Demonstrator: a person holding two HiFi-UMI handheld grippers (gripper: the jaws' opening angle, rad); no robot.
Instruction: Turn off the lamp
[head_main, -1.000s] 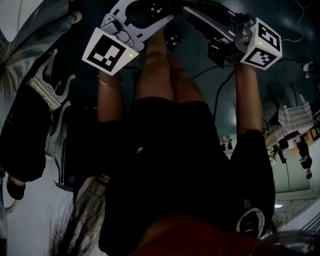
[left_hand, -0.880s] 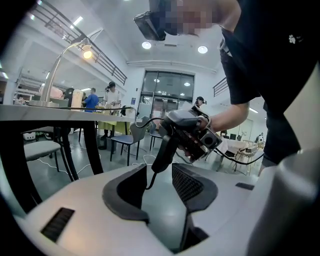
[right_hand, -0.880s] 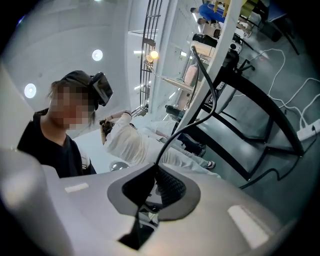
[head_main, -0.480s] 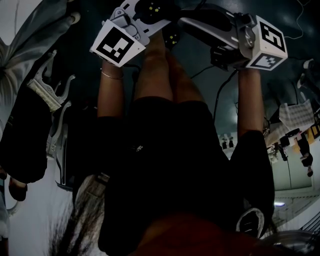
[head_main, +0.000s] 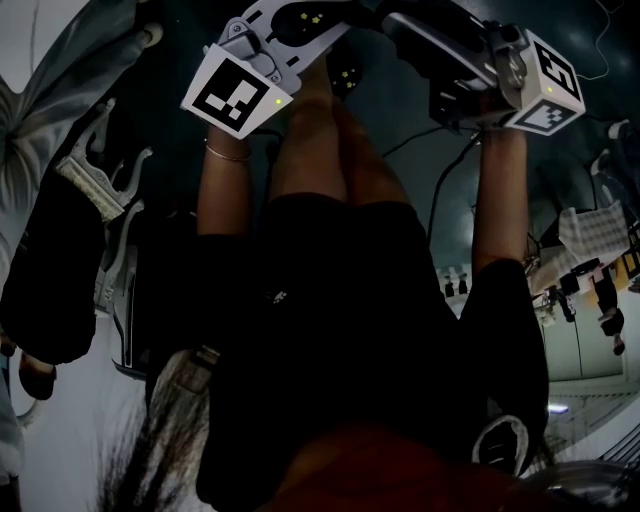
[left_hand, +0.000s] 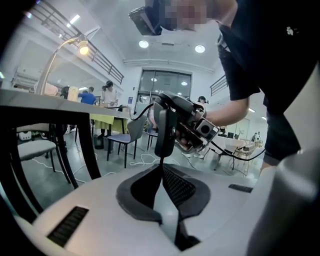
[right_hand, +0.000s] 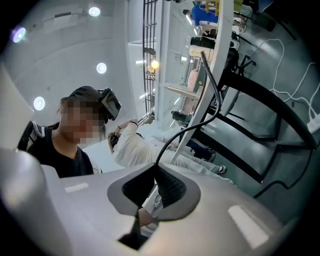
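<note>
The lamp (left_hand: 82, 48) is a tall arched floor lamp, lit, far off at the upper left of the left gripper view. A small glowing bulb (right_hand: 154, 64) shows in the right gripper view. My left gripper (left_hand: 162, 167) has just been closing; its pads now meet with nothing between them. It points at my right gripper (left_hand: 180, 127), held close in front by a hand. My right gripper (right_hand: 156, 167) is shut and empty. In the dark head view both marker cubes sit at the top, the left cube (head_main: 240, 95) and the right cube (head_main: 545, 90).
A black cable (right_hand: 200, 115) rises from behind the right gripper's tips along a white post (right_hand: 210, 75). A black-framed table (left_hand: 60, 107), chairs (left_hand: 122, 137) and people stand further back. A seated person in white (right_hand: 132, 147) is near. My own legs (head_main: 320, 150) fill the head view.
In the head view both grippers have shifted slightly to the right, and the right one has tilted a little. The left jaws cannot be seen closing there.
</note>
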